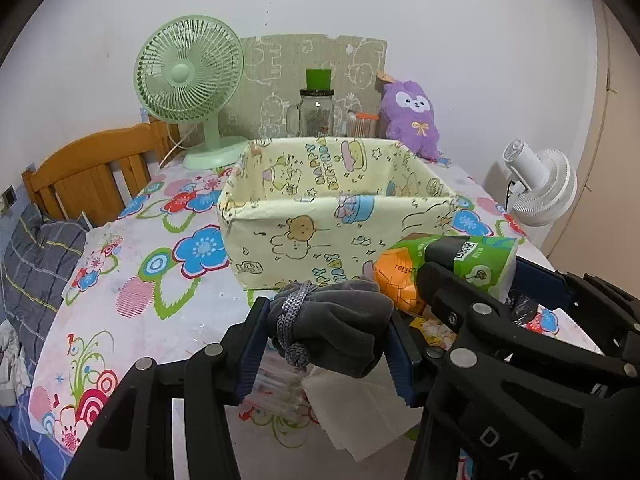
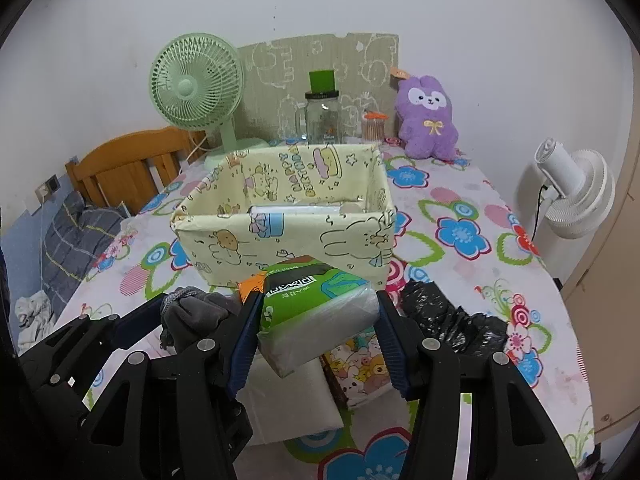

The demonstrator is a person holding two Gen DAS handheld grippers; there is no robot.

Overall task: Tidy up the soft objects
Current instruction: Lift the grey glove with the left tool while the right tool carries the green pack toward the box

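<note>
Big table [image 2: 520,280] with a loud flowery cloth, blue and red blossoms everywhere. Wooden headboard [image 1: 92,168] off on the left, grey plaid bedding [image 1: 36,264] bunched up below it.

Sitting mid-table: open fabric box [image 1: 304,240], pale yellow, cartoon animals and birthday lettering all over. Something flat and pale lying inside, seen from the right wrist view, can't tell what exactly.

Behind the box, along the wall: mint green desk fan [image 1: 188,76], doodled cardboard sheet [image 1: 312,56], glass jar [image 1: 317,114] with a green block on top, small tub of sticks [image 2: 374,124], purple plush bunny [image 1: 412,116] sitting upright. White fan [image 2: 572,192] off the table's right edge.

Crumpled black plastic bag [image 2: 448,316] on the cloth, just right of the right gripper.

Left gripper [image 1: 328,340] pinching a grey rolled-up sock bundle [image 1: 340,328] with a knitted cord looped round it, blue pads pressed into both sides, held up off the table, just in front of the box's near wall.

Right gripper [image 2: 316,336] clamped on a green tissue pack [image 2: 316,312], pads squeezing both long sides, also lifted, right beside the socks and near the box's front corner. Orange packet [image 1: 400,280] tucked behind the tissue pack. White paper [image 1: 360,412] and a cartoon-printed packet [image 2: 360,372] lying flat underneath.
</note>
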